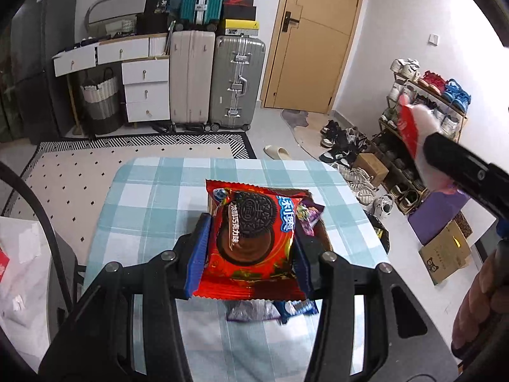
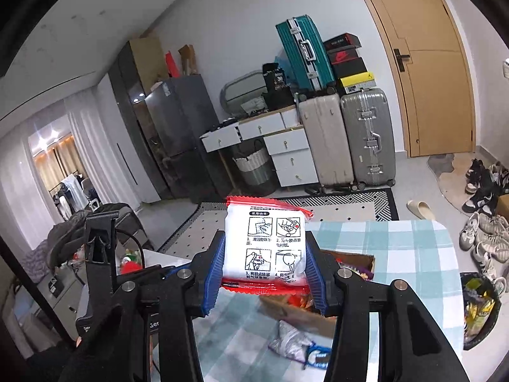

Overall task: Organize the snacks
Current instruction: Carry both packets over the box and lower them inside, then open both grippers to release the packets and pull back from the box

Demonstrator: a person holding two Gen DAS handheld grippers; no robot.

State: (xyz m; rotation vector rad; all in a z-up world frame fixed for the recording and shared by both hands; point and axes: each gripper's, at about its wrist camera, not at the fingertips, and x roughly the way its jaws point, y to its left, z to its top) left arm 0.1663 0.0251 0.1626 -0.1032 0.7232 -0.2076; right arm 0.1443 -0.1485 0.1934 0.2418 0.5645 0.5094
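My left gripper (image 1: pixel 251 219) is shut on a red Oreo packet (image 1: pixel 251 238), held flat above the checked table (image 1: pixel 152 197). Under the packet lies a cardboard box (image 1: pixel 324 237) with snacks, mostly hidden by it. My right gripper (image 2: pixel 265 242) is shut on a white packet with red ends (image 2: pixel 265 245) printed with instruction pictures. That packet also shows in the left wrist view, white packet (image 1: pixel 413 127), raised at the right in the right gripper (image 1: pixel 445 156). Loose wrappers (image 2: pixel 292 340) lie on the table in front of the cardboard box (image 2: pixel 296 312).
A black bin (image 2: pixel 477 312) with wrappers stands right of the table. Shoes (image 2: pixel 483 232) and a shoe rack (image 1: pixel 423 108) line the right wall. Suitcases (image 1: pixel 216 79), white drawers (image 1: pixel 144 89) and a door (image 1: pixel 315 38) are at the back. A person's hand (image 1: pixel 477 302) is at the right edge.
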